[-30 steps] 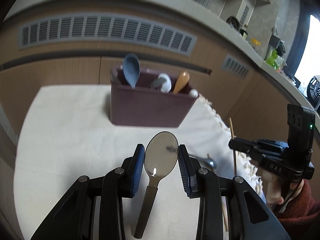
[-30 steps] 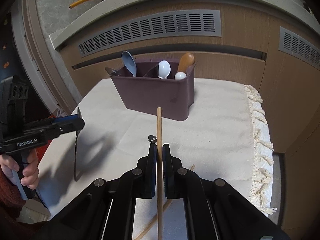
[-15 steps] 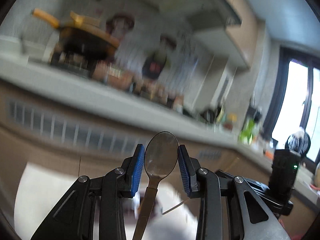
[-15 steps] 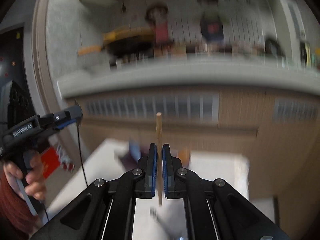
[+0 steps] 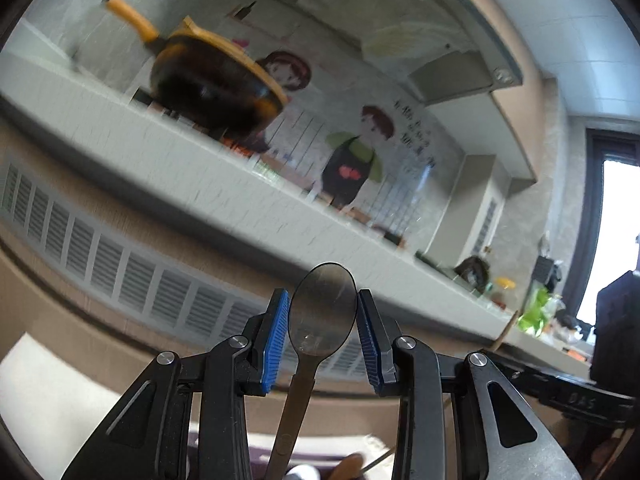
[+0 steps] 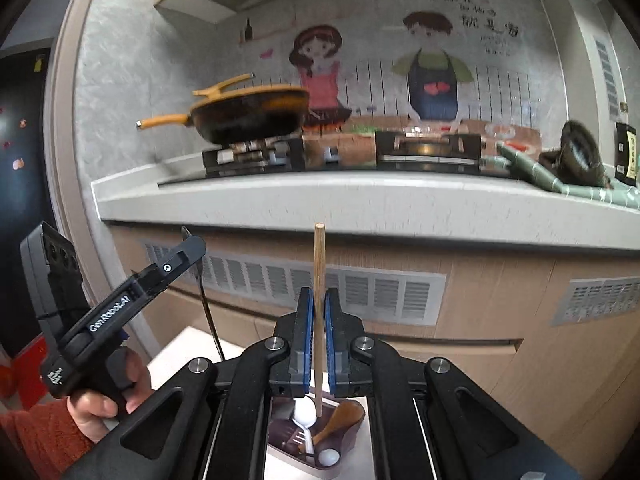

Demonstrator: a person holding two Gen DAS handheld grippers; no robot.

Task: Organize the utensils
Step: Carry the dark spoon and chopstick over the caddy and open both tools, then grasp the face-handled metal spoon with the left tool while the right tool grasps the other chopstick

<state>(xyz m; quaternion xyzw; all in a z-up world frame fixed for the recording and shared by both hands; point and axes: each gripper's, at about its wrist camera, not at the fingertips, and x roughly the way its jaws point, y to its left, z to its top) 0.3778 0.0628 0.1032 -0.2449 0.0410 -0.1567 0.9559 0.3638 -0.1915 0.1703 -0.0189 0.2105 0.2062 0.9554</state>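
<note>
Both grippers raised and pitched up toward the kitchen counter [image 6: 360,196] and wall, above the utensil caddy.

Left gripper [image 5: 322,334]: blue pads set narrow against either edge of a dark metal spoon [image 5: 322,312], bowl up, handle hanging down between the fingers. Seen from the right wrist view as a black handheld unit [image 6: 120,308] tilted upward, gripped by a hand [image 6: 108,396] in a red sleeve.

Right gripper [image 6: 319,334]: pads closed tight on a wooden chopstick [image 6: 319,276], upright, lower tip hanging just over the maroon utensil caddy [image 6: 320,436]. Caddy directly below, holding a white spoon [image 6: 304,412], a wooden spoon [image 6: 340,420] and a white fork.

Against one second ago: both units lifted and tilted from a downward look at the clothed table to an upward look at the stove and frying pan [image 6: 248,114]; caddy shifted from ahead to underneath. Grip on spoon and chopstick unchanged.
</note>
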